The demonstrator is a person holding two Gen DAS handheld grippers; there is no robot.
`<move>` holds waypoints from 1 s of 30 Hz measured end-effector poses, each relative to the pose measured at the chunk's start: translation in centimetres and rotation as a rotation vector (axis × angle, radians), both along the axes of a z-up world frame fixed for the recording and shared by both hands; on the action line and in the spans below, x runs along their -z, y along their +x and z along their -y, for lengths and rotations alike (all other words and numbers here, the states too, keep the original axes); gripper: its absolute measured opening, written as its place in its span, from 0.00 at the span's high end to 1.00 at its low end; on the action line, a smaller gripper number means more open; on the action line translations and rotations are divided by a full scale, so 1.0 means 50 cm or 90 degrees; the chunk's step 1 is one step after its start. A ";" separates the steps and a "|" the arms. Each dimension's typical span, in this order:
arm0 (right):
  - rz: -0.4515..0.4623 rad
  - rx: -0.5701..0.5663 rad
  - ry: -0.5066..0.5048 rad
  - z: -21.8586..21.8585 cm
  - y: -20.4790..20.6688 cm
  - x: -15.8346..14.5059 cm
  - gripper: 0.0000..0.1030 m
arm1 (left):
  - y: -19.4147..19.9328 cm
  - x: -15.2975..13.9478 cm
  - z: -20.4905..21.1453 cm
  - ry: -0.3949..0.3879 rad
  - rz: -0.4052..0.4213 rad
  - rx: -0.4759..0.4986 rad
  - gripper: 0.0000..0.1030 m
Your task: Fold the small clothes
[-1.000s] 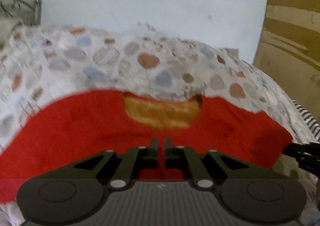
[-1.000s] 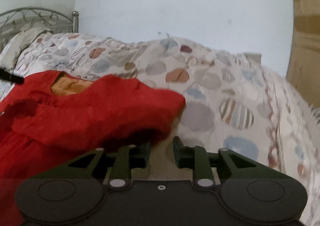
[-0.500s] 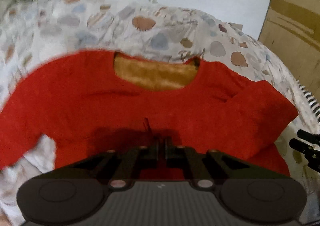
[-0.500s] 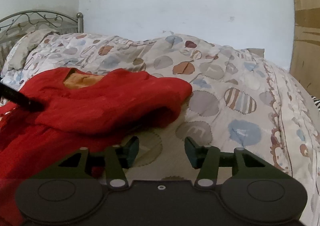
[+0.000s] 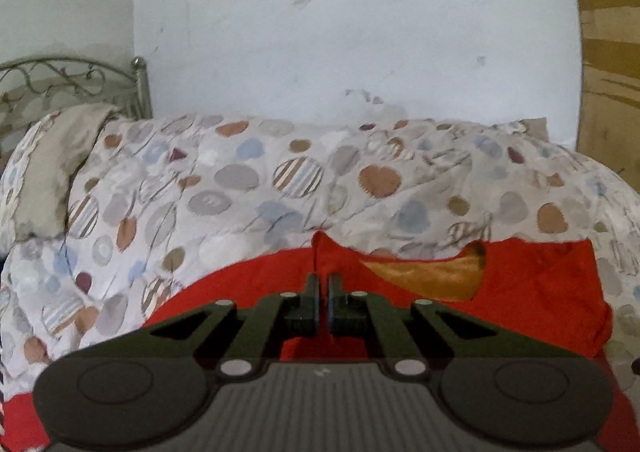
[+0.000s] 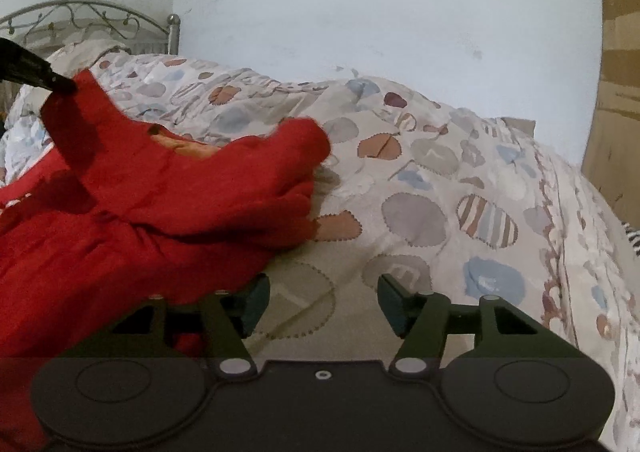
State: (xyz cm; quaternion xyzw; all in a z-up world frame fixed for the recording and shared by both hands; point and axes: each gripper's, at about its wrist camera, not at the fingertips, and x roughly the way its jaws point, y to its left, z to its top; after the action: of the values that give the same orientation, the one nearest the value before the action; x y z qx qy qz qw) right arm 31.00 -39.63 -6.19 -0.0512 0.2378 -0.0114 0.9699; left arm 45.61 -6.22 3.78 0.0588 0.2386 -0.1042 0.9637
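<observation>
A red small top (image 5: 532, 292) with an orange lining at its neck opening (image 5: 432, 280) lies on the bed. My left gripper (image 5: 323, 284) is shut on a pinch of its red cloth, which rises in a peak above the fingertips. In the right wrist view the same left gripper (image 6: 40, 74) holds that cloth up at the upper left. The top (image 6: 160, 212) has its sleeve folded across the body. My right gripper (image 6: 324, 292) sits beside the top's right edge. Its jaws are opening, with only bedcover between them.
A spotted quilted bedcover (image 6: 460, 180) covers the bed and bulges towards the wall. A metal headboard (image 5: 80, 80) and a pillow (image 5: 52, 172) are at the far left. A brown wooden panel (image 5: 608, 92) stands at the right. A white wall is behind.
The left gripper closed on the red cloth and lifted it. The right gripper opened wide, and the sleeve it was near now lies folded over the top.
</observation>
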 end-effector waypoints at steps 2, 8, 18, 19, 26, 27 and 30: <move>0.005 -0.009 -0.016 -0.007 0.011 -0.001 0.40 | 0.002 0.009 -0.007 -0.009 -0.008 -0.002 0.97; 0.035 -0.140 -0.193 -0.042 0.068 -0.013 0.42 | -0.016 0.008 0.001 0.027 0.006 0.014 0.97; -0.036 -0.478 -0.582 -0.084 0.132 -0.007 0.76 | -0.026 -0.016 0.010 0.033 0.034 0.026 0.97; -0.065 -0.508 -0.598 -0.085 0.135 -0.005 0.76 | -0.029 -0.019 0.011 0.032 0.038 0.028 0.97; -0.054 -0.457 -0.587 -0.070 0.143 -0.024 0.97 | -0.045 -0.038 0.013 0.003 0.061 0.035 0.97; -0.024 -0.399 -0.530 -0.058 0.144 -0.044 0.98 | -0.049 -0.040 0.012 -0.004 0.067 0.036 0.97; 0.081 -0.121 -0.232 0.021 0.140 -0.110 0.98 | -0.053 -0.027 0.019 -0.055 0.045 0.047 0.97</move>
State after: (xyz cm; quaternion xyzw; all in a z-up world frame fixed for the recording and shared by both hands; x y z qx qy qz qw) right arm 37.98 -40.70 -0.69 -0.2470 0.1639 0.0340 0.9544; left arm 42.97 -7.15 5.12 0.0296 0.1972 -0.1481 0.9687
